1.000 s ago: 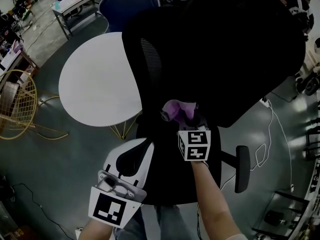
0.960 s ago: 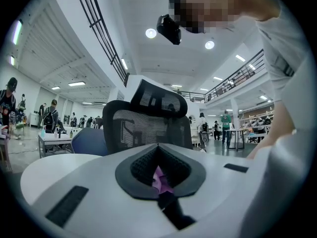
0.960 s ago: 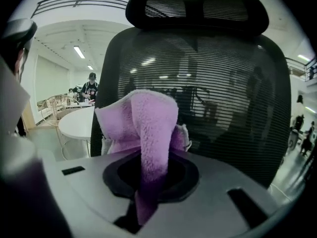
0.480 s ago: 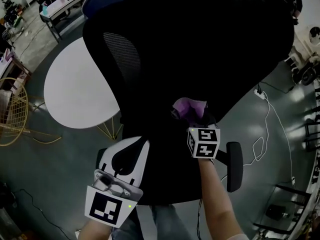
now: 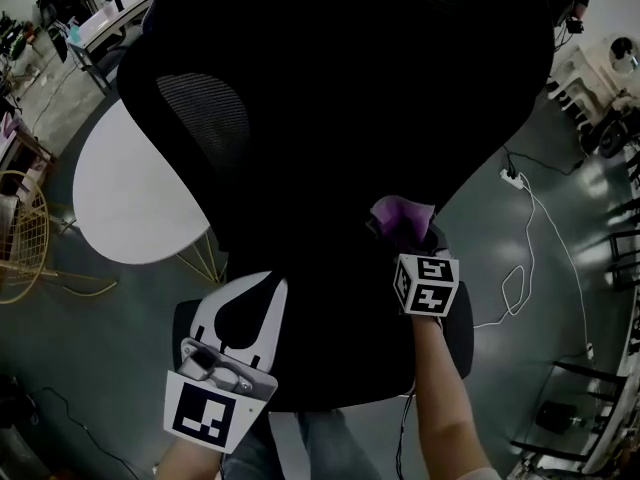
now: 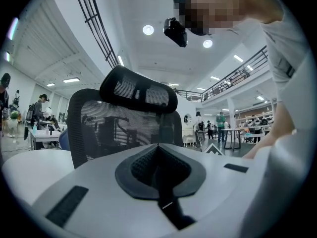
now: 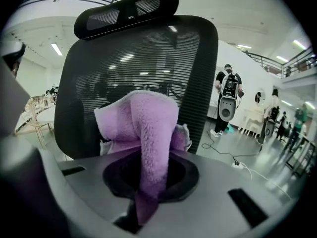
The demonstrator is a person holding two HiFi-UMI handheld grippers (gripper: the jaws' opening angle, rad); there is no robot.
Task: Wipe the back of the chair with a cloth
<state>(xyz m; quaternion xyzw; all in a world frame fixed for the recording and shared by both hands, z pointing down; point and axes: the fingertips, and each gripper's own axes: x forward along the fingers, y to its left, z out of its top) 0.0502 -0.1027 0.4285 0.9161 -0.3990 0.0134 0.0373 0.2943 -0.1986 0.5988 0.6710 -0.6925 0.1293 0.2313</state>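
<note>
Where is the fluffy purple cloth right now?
In the right gripper view, the fluffy purple cloth is pinched in the right claw, just in front of the black mesh chair back. In the head view it shows right of centre.

- No legible word, brand or number in any view.
- Marker cube (image 5: pixel 428 285) on the right claw (image 5: pixel 405 230): black-and-white square code patterns, no letters.
- Marker face (image 5: pixel 212 415) on the left claw (image 5: pixel 250 290): likewise a code pattern only.
</note>
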